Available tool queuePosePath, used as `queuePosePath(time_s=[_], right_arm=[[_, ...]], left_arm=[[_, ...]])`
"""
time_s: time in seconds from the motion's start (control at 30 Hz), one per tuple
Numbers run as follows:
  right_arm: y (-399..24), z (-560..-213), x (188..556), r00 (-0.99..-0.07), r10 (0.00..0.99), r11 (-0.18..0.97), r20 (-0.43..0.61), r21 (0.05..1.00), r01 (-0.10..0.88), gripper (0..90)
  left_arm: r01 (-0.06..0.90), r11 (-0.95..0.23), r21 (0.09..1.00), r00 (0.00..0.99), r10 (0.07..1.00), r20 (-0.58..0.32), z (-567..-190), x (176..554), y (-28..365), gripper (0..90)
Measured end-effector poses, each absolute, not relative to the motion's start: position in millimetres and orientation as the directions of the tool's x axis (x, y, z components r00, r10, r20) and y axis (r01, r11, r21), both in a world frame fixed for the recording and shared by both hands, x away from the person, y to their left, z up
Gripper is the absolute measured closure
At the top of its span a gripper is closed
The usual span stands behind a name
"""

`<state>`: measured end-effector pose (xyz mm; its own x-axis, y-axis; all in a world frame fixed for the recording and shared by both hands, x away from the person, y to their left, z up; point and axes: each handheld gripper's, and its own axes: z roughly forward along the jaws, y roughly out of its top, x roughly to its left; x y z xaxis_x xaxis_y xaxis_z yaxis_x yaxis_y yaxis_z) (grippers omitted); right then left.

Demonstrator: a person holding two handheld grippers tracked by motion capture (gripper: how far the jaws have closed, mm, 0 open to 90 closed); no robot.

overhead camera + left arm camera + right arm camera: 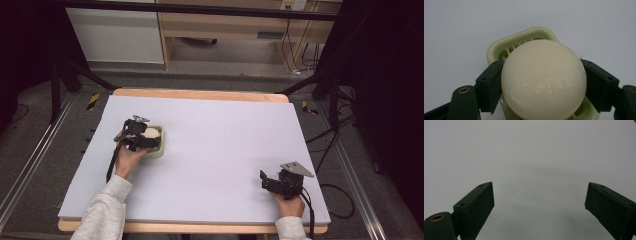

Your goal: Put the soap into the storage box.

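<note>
The jaws of the left gripper are closed on a round, pale soap, one black pad pressed to each side of it at its widest part. The soap sits directly between them and over a pale green dish with a ribbed floor. Whether it already rests on those ribs or hangs just above them I cannot tell, since the soap hides the gap beneath.

In the high view the left gripper and dish lie on the left half of the bench, the hand coming in from below and the jaws pointing toward the right, across the dish. The soap shows as a light spot between them.

The right gripper rests well apart at the near right corner — its jaws spread wide with nothing but bare bench between them.

The soap is round, so no long axis matters; what counts is that it is centred over the dish. The left hand is plainly the one at work — the next move, as I judge it, is straight up or down on the line through the dish's middle.
</note>
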<state>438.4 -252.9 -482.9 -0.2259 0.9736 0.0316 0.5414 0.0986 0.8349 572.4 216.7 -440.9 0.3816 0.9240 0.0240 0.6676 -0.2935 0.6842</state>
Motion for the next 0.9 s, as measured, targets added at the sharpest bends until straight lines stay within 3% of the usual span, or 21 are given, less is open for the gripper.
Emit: queuePosePath(time_s=[0.9], right_arm=[[-252.5, -482.7, 438.3, -0.230, 0.973, 0.101, 0.031, 0.835, 0.541, 9.1]], left_arm=[[0.668, -0.323, 0.671, 0.385, 0.921, 0.060, -447.8, 573.0, 213.4, 24.0]])
